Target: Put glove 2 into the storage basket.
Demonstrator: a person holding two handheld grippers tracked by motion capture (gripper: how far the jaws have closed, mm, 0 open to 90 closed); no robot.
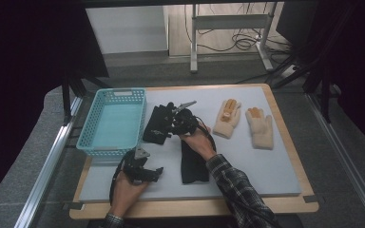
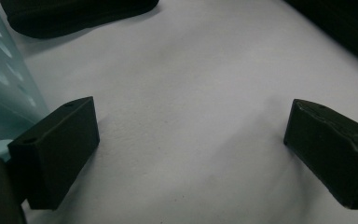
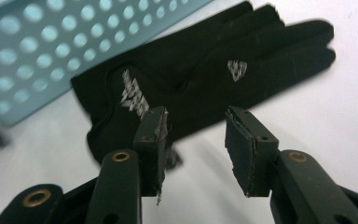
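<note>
Two black gloves lie on the grey mat beside the turquoise basket (image 1: 111,124), the landmark here. One black glove (image 1: 156,124) lies just right of the basket's right wall; the right gripper (image 1: 173,124) hangs over it, hiding part of it in the high view. In the right gripper view its jaws stand partly open at that glove's edge, with nothing pinched between them. A second black glove (image 1: 193,164) lies farther right of the basket, its top under the person's right hand (image 1: 197,141). Near the basket's front corner, the left gripper (image 1: 153,173) holds its jaws wide over bare mat. Two cream gloves (image 1: 244,122) lie well to the right.
</note>
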